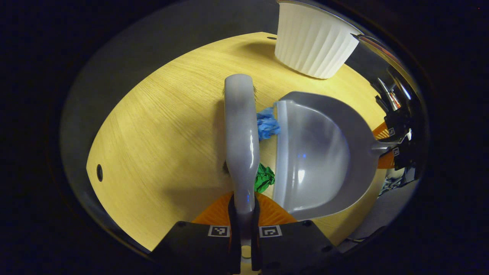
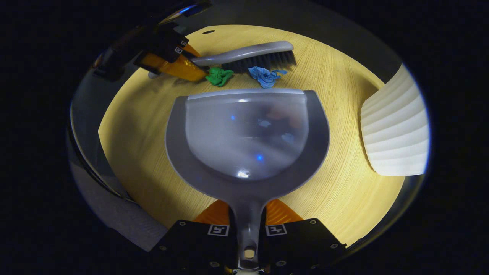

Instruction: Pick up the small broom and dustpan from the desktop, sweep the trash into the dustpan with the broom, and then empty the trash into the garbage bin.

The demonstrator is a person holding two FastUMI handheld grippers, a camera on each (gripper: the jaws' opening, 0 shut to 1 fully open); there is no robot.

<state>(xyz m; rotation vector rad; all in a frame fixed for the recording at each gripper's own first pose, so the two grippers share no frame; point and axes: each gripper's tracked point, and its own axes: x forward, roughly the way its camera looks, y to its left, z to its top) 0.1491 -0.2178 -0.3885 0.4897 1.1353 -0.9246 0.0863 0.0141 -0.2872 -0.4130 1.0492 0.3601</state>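
Observation:
My left gripper (image 1: 244, 208) is shut on the handle of the small grey broom (image 1: 240, 133), which reaches forward over the wooden desktop (image 1: 160, 137). A blue paper scrap (image 1: 267, 125) and a green scrap (image 1: 264, 178) lie between the broom and the front lip of the grey dustpan (image 1: 321, 152). My right gripper (image 2: 247, 221) is shut on the dustpan's handle; the dustpan (image 2: 248, 133) lies flat with nothing in it. In the right gripper view the broom (image 2: 252, 55) has its bristles down behind the green scrap (image 2: 219, 75) and the blue scrap (image 2: 265, 75), with the left gripper (image 2: 168, 57) holding it.
A white ribbed garbage bin (image 1: 311, 42) stands at the far side of the desk, to the right of the dustpan in the right gripper view (image 2: 395, 133). The desk edge curves close on the left, with a small hole (image 1: 99, 172) near it.

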